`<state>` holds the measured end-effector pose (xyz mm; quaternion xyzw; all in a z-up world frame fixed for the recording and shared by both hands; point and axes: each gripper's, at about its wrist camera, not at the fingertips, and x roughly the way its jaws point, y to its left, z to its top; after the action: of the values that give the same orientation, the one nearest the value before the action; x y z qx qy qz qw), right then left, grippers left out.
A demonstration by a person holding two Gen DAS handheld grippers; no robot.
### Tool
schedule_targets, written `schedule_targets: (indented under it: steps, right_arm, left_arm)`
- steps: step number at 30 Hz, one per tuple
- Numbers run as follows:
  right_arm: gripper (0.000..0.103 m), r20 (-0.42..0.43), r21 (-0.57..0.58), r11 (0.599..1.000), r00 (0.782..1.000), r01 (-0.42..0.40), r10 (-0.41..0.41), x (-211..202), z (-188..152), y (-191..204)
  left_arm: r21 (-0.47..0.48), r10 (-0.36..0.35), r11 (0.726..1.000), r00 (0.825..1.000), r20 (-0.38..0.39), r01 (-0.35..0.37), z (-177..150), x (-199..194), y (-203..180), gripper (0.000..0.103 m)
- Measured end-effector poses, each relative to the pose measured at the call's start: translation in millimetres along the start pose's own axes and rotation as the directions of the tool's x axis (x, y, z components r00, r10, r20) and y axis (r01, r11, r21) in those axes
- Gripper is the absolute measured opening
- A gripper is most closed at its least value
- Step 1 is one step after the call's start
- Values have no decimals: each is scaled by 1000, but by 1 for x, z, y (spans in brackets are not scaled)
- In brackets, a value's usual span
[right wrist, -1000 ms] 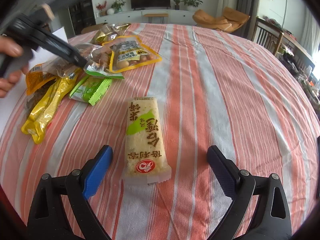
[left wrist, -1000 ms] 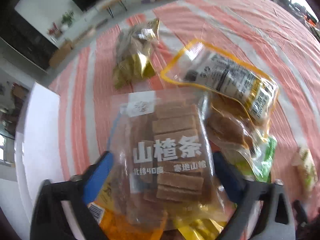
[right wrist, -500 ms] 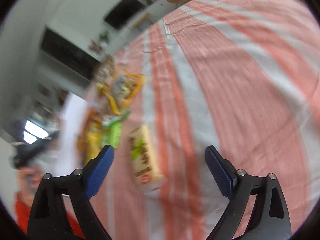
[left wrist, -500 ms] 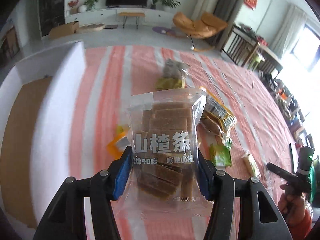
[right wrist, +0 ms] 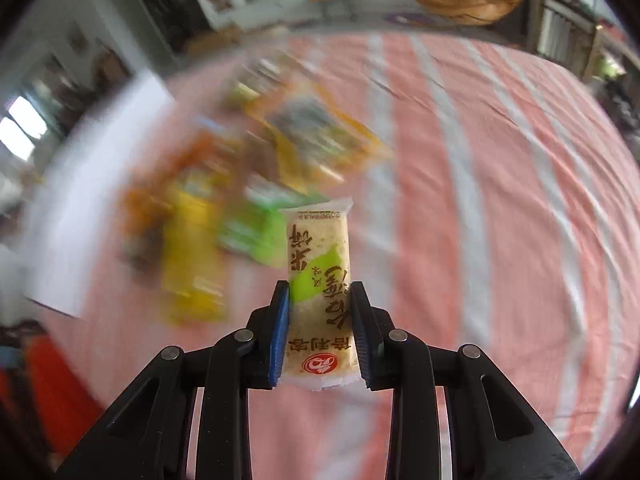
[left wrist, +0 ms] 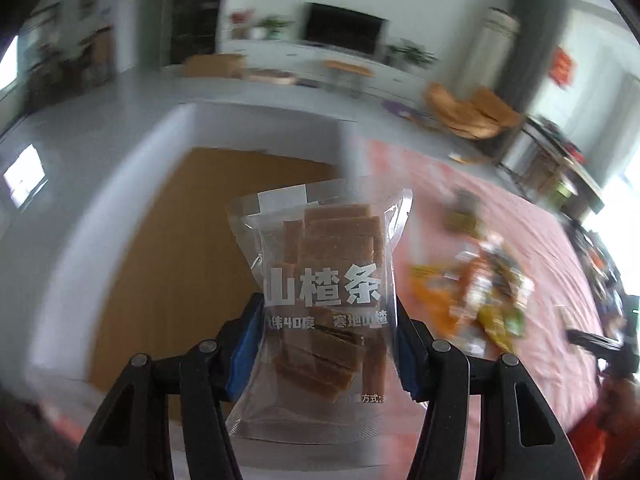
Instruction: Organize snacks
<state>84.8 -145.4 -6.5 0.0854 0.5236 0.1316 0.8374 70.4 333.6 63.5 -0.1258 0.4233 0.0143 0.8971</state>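
1. The white box (left wrist: 120,216), its brown floor showing, is seen beneath the haw-strip bag (left wrist: 324,280).
2. That light, crinkly, slippery bag is clamped low across its width by the left gripper (left wrist: 326,344).
3. The small, brittle rice cracker (right wrist: 320,292) is pinched mid-length by the right gripper (right wrist: 320,332), above the striped cloth (right wrist: 480,200).

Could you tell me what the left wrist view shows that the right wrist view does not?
Only the left wrist view shows the left gripper shut on the clear bag of brown strips, held over the white box with its brown floor.

Only the right wrist view shows the right gripper shut on the rice cracker pack, above the striped tablecloth.

Both show the blurred pile of snack packets on the cloth, the box wall, the television and the orange chair in the room behind.
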Motion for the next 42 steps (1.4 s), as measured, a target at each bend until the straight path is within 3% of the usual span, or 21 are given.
schedule_targets:
  steps: [2, 4, 7, 10, 12, 14, 15, 16, 17, 18, 21, 25, 27, 30, 34, 36, 38, 42]
  right_arm:
    - [30, 31, -25, 995, 995, -97, 98, -11, 19, 38]
    - [30, 51, -71, 975, 975, -212, 216, -17, 41, 90]
    - [30, 45, -153, 920, 928, -360, 370, -13, 70, 183]
    - [31, 7, -240, 868, 894, -434, 449, 6, 91, 276]
    - [32, -27, -275, 845, 882, -460, 471, 25, 96, 327]
    - [46, -48, -279, 834, 874, -477, 484, 40, 95, 354]
    - [69, -57, -276, 831, 871, -483, 488, 47, 95, 363]
    - [77, -52, -270, 829, 867, -490, 495, 47, 93, 365]
    - [77, -31, -268, 827, 862, -495, 506, 46, 91, 363]
    - [78, -5, -280, 826, 861, -489, 508, 42, 87, 354]
    - [83, 75, -337, 865, 905, -372, 419, 34, 74, 314]
    - [85, 164, -321, 932, 959, -169, 230, 48, 54, 222]
    - [85, 194, -291, 956, 978, -20, 80, 59, 36, 159]
    - [85, 178, -220, 964, 978, 150, -111, 71, 11, 69]
    - [85, 153, -98, 959, 956, 265, -249, 63, -19, -19]
    - [85, 155, -53, 949, 941, 311, -299, 56, -27, -48]
    - [85, 154, -19, 945, 935, 325, -319, 50, -30, -63]
    - [86, 159, 27, 948, 935, 317, -317, 46, -32, -75]
  left_arm:
    - [-33, 48, 998, 999, -2, -48, 3, -1, 28, 57]
    - [-47, 114, 992, 993, -17, -114, 4, 2, 55, 57]
    - [-55, 183, 981, 982, -54, -186, 1, 12, 83, 58]
    - [-72, 235, 968, 968, -85, -242, -7, 22, 100, 60]
    - [-90, 277, 954, 955, -102, -286, -12, 26, 109, 72]
    - [-114, 294, 946, 952, -88, -303, -16, 21, 122, 87]
    - [-123, 298, 944, 951, -79, -306, -17, 20, 121, 97]
    - [-130, 302, 943, 951, -62, -307, -18, 18, 121, 100]
    - [-131, 306, 942, 951, -40, -309, -19, 13, 118, 100]
    - [-124, 313, 942, 950, -5, -312, -20, 7, 115, 100]
    - [-105, 297, 952, 952, 78, -289, -23, -6, 89, 100]
    - [-42, 143, 989, 978, 151, -139, -33, -24, 30, 100]
    - [16, 48, 999, 986, 161, -52, -39, -23, -13, 100]
    - [125, -101, 989, 986, 130, 85, -61, -15, -96, 100]
    - [186, -218, 959, 976, 4, 214, -105, 31, -173, 101]
    - [186, -203, 960, 977, -65, 212, -125, 68, -197, 101]
    - [200, -145, 966, 983, -112, 165, -142, 105, -210, 100]
    - [272, -37, 960, 994, -101, 64, -151, 140, -222, 100]
